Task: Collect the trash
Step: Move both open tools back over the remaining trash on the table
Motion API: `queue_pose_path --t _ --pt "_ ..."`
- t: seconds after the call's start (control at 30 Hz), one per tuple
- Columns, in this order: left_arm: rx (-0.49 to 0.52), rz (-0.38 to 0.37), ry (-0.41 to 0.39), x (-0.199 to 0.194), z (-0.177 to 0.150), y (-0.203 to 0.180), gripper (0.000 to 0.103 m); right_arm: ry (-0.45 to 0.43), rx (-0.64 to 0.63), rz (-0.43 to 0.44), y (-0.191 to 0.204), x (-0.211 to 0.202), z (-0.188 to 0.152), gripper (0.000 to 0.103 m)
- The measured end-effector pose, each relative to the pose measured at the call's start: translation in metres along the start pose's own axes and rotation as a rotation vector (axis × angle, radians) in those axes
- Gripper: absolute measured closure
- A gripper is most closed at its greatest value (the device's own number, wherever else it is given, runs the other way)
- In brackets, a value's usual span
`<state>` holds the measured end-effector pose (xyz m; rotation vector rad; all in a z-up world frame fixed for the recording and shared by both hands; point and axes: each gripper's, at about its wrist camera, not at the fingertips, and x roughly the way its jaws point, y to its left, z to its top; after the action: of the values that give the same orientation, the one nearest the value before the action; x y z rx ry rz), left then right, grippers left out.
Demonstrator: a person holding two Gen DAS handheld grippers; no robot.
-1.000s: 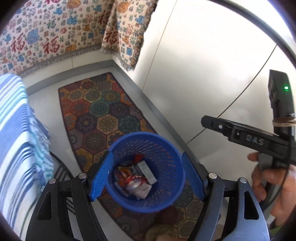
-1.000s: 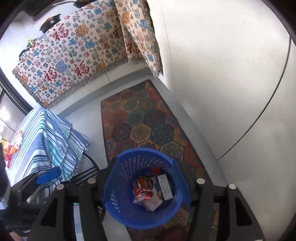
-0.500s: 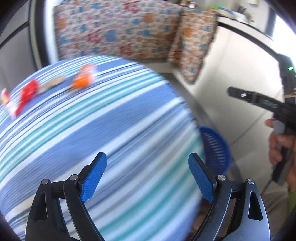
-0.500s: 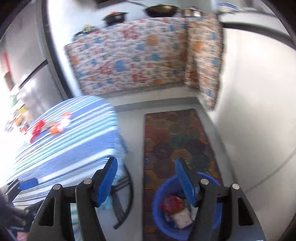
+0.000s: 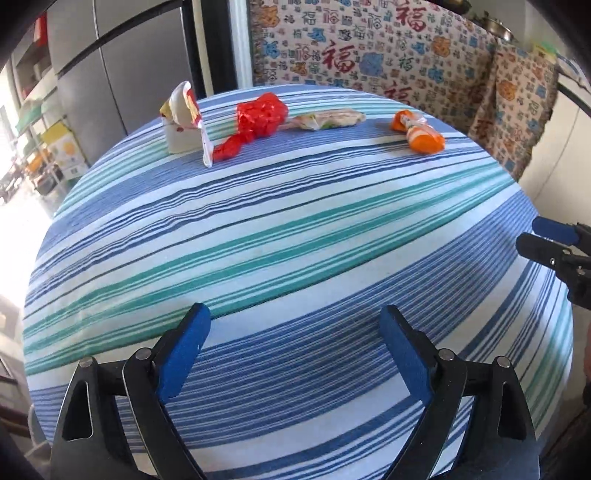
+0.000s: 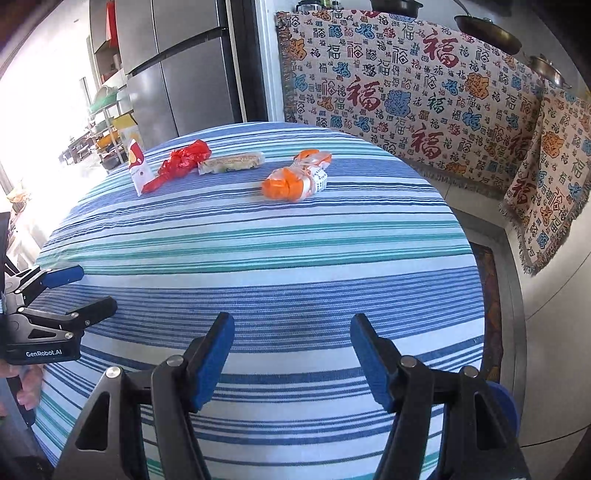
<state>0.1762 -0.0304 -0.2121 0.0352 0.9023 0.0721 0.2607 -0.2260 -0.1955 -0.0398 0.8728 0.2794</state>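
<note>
Several pieces of trash lie in a row at the far side of the round striped table [image 5: 295, 236]: a white and red carton [image 5: 183, 123], a crumpled red bag [image 5: 256, 120], a pale flat wrapper [image 5: 328, 119] and an orange and white wrapper [image 5: 419, 134]. The right wrist view has the same carton [image 6: 136, 164], red bag [image 6: 183, 160], pale wrapper [image 6: 231, 162] and orange wrapper [image 6: 295, 176]. My left gripper [image 5: 295, 350] hovers over the table's near part, its jaws opening with nothing between them. My right gripper [image 6: 291, 360] stands open and empty beside it.
A blue bin's rim [image 6: 504, 404] peeks out below the table's right edge, by a patterned rug [image 6: 489, 302]. A patterned cloth [image 6: 406, 92] covers the counter behind. A grey fridge [image 6: 184, 74] stands at the back left. Pans [image 6: 487, 29] sit on the counter.
Both grippers swung away from the blue bin of trash on the floor to above the striped table. The left jaws spread wider. The trash on the table came into clear view.
</note>
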Motion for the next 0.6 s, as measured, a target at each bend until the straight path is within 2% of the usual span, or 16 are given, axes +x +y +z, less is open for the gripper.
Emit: queue_pose_path --t 0.2,0.37,0.43,0.53,0.6 --pt "-0.004 -0.001 0.003 0.004 0.005 0.01 0.002 0.026 0.017 -0.015 0.009 0.024 0.008 0.036" --pt "-0.038 0.007 -0.015 0.01 0.02 0.029 0.005 0.027 0.025 -0.012 0.017 0.037 0.014 0.036" --pt "-0.065 0.003 -0.046 0.006 0.036 0.043 0.011 0.022 0.025 -0.011 0.019 0.038 0.015 0.036" --pt "-0.094 -0.01 -0.114 -0.001 0.071 0.058 0.011 0.021 0.017 -0.015 0.02 0.039 0.015 0.036" --pt "-0.093 0.019 -0.161 0.001 0.1 0.063 0.012 0.028 0.016 -0.018 0.019 0.04 0.015 0.036"
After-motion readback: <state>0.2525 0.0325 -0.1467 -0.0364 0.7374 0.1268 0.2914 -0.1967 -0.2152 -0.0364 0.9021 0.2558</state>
